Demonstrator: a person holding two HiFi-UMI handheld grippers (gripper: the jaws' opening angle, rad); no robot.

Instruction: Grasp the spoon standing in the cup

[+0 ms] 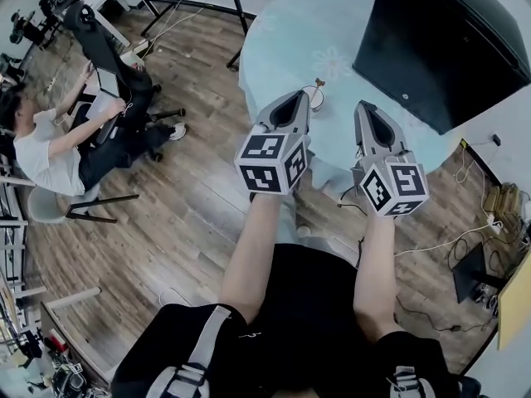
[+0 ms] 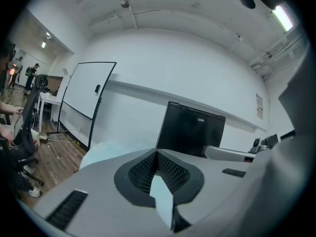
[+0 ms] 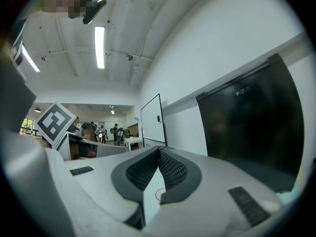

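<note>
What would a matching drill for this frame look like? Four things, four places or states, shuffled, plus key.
Things:
1. cup
2. left gripper
3. black panel
4. seated person

Places or states:
a. jaws together, nothing between them
b. far left of the head view
c. on the light-blue table, spoon standing in it
d. beyond the table, upper right of the head view

Pairs: 1-c, 2-a, 3-d, 4-b.

pale blue table (image 1: 278, 60); black panel (image 1: 440, 40); brown floor (image 1: 182, 210)
</note>
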